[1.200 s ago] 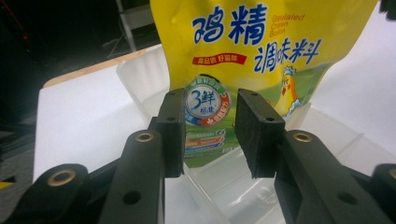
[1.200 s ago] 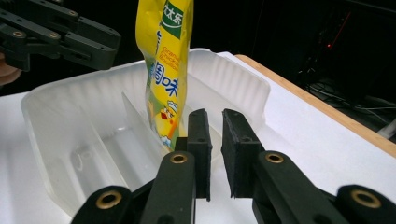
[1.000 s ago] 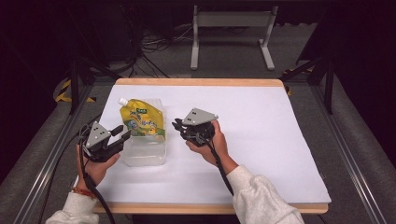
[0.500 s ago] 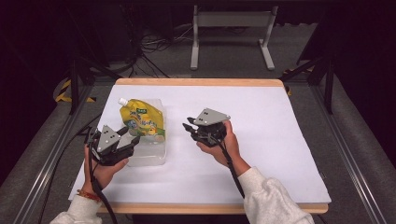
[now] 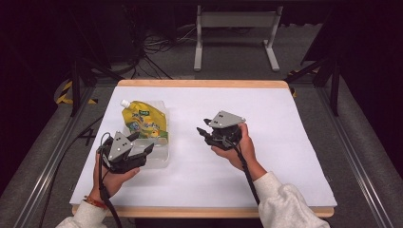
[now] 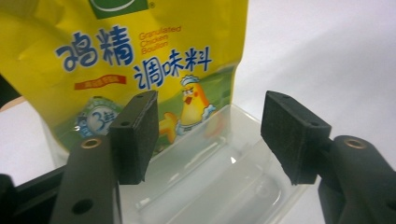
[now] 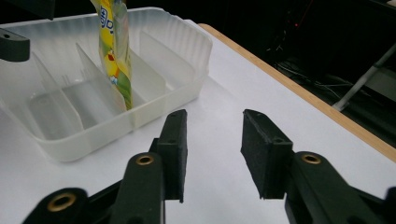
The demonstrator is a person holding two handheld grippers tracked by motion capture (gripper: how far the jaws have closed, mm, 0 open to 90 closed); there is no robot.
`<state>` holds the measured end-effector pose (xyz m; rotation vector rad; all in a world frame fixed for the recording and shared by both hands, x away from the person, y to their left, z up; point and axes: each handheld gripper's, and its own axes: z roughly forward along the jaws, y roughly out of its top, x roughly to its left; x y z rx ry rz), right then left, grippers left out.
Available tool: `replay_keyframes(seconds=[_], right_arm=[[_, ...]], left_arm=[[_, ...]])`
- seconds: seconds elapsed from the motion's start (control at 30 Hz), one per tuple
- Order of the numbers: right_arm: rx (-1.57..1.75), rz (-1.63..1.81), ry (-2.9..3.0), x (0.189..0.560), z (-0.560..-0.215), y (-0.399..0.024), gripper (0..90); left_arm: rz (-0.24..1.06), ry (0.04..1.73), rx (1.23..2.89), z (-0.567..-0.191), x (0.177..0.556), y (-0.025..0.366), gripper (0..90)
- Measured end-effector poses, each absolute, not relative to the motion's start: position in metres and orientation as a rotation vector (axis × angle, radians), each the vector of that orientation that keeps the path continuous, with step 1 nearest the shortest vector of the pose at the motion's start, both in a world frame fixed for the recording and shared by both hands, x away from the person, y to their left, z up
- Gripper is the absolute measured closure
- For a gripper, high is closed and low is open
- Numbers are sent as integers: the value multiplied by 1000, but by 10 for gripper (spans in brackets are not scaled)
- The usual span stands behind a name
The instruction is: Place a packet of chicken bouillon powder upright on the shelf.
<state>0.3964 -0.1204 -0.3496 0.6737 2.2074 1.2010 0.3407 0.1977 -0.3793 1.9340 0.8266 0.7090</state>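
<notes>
A yellow chicken-bouillon pouch (image 5: pixel 143 121) with a white cap stands with its bottom edge in a clear plastic divided tray (image 5: pixel 157 159) on the left of the table. My left gripper (image 5: pixel 143 141) hovers open over the tray's near end. In the left gripper view its pads (image 6: pixel 136 135) frame the pouch (image 6: pixel 140 60) and tray (image 6: pixel 215 168), touching neither. My right gripper (image 5: pixel 202 127) is open to the right of the tray, jaws pointing left at it. The right gripper view shows the tray (image 7: pixel 154 100) and the pouch edge-on (image 7: pixel 114 51) between dividers.
A white sheet (image 5: pixel 285 142) covers the wooden table, whose edge (image 5: pixel 204 83) shows at the back. Dark floor, cables and a metal stand (image 5: pixel 235 21) lie beyond. A black jaw of the other gripper (image 7: pixel 14 44) shows at the left of the right gripper view.
Both grippers have drifted to the right; the left one now sits over the tray's near end, and the right one has backed away from the tray. The pouch and tray have not moved.
</notes>
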Motion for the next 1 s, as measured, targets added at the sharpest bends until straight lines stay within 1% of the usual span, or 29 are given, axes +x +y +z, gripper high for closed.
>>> replay_keyframes(seconds=[0.03,0.07,0.13,0.33,0.4,0.6,1.0], right_arm=[[674,1201,2207,396,-350,-120,592],[674,1195,2209,396,-349,-122,580],[659,1179,2236,395,-348,-128,547],[641,1134,2248,392,-348,-139,500],[638,1125,2260,392,-349,-141,481],[628,1086,2262,390,-351,-147,463],[585,973,2311,384,-357,-154,368]], left_arm=[[709,827,1934,-379,341,198,350],[705,827,1935,-380,339,195,350],[712,808,1948,-379,338,192,321],[711,785,1973,-380,334,183,271],[725,765,1986,-379,333,180,263],[692,732,1988,-377,328,174,243],[664,672,2040,-380,320,159,179]])
